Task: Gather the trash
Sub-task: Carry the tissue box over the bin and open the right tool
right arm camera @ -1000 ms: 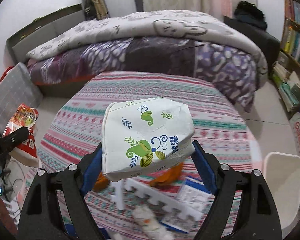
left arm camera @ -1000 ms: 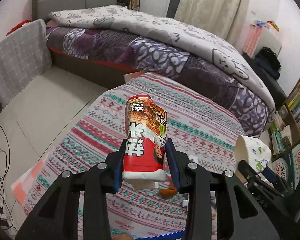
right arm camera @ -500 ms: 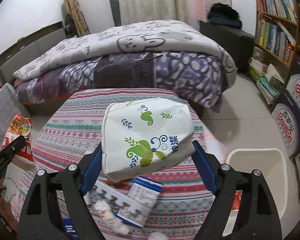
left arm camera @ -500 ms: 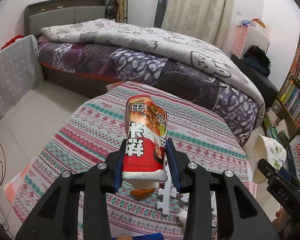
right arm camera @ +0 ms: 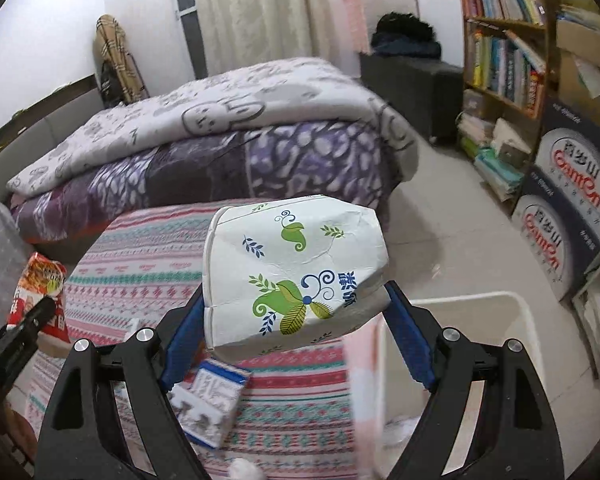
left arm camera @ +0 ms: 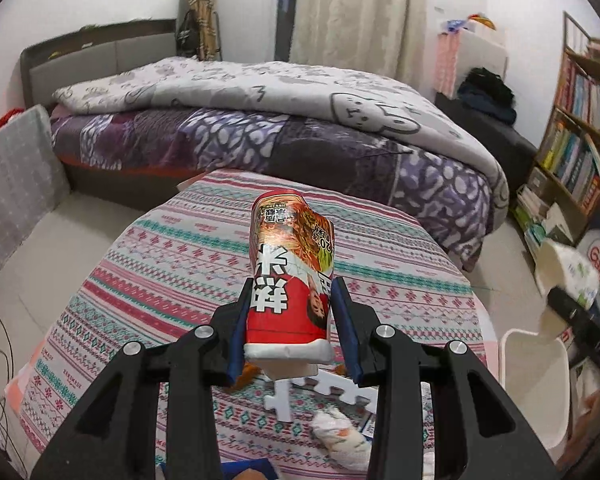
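My left gripper (left arm camera: 290, 328) is shut on a red crushed noodle cup (left arm camera: 290, 276) and holds it above the striped tablecloth (left arm camera: 172, 264). My right gripper (right arm camera: 296, 328) is shut on a crumpled white paper bowl with green leaves (right arm camera: 296, 268), near the rim of the white trash bin (right arm camera: 512, 320). The bin also shows in the left wrist view (left arm camera: 536, 384) at the right, with the paper bowl (left arm camera: 568, 272) above it. The noodle cup shows at the left of the right wrist view (right arm camera: 40, 292).
On the table lie a white foam strip (left arm camera: 300, 396), a crumpled tissue (left arm camera: 340, 436), an orange scrap (left arm camera: 248, 372) and a blue-white packet (right arm camera: 216, 396). A bed (left arm camera: 260, 120) stands behind the table. Bookshelves (right arm camera: 508, 40) and boxes (right arm camera: 572, 208) line the right wall.
Both grippers have swung to the right with their loads. The right gripper now reaches the bin's rim; the bin has come into the left wrist view.
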### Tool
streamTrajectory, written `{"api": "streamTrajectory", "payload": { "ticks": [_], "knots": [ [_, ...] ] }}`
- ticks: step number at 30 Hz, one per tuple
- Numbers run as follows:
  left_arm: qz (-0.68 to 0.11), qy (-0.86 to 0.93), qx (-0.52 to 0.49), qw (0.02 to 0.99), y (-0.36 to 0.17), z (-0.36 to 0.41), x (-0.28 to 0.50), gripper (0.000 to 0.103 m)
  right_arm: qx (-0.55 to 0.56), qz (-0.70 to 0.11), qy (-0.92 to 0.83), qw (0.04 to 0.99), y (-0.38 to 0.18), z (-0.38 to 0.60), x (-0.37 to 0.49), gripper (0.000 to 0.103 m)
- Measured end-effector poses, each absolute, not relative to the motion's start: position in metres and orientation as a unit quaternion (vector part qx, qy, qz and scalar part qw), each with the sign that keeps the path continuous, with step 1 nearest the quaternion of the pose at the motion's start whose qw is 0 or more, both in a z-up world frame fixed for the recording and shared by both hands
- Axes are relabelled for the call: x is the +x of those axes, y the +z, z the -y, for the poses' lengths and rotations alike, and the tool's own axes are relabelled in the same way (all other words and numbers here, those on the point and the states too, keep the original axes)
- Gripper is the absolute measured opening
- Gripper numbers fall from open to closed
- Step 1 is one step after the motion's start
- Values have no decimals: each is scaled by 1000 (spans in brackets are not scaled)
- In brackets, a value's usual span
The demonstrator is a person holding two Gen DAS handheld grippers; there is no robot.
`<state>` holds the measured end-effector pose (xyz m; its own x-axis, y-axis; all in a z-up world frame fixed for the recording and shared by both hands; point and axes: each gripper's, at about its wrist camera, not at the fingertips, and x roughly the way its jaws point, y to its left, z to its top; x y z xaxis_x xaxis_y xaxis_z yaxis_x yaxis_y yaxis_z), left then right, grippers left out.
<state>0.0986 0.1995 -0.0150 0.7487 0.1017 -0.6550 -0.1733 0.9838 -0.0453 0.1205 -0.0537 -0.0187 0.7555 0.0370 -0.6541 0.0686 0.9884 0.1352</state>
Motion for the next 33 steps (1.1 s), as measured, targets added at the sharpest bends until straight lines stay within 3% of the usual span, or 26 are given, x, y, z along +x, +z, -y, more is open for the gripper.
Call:
{"api": "streamTrajectory", "payload": {
  "ticks": [19, 22, 24, 33],
  "knots": [
    [-348, -12, 0, 937, -24, -105, 99, 39, 144, -378, -104, 908, -22, 165, 97, 81],
    [-351, -34, 3, 936, -24, -88, 97, 39, 151, -380, -127, 903, -23, 183, 92, 82],
    [-348, -50, 12, 936, -24, -72, 94, 39, 155, -379, -142, 901, -24, 193, 89, 90],
    [-349, -120, 31, 929, -23, -5, 86, 40, 210, -352, -193, 892, -17, 245, 67, 92]
  ]
}}
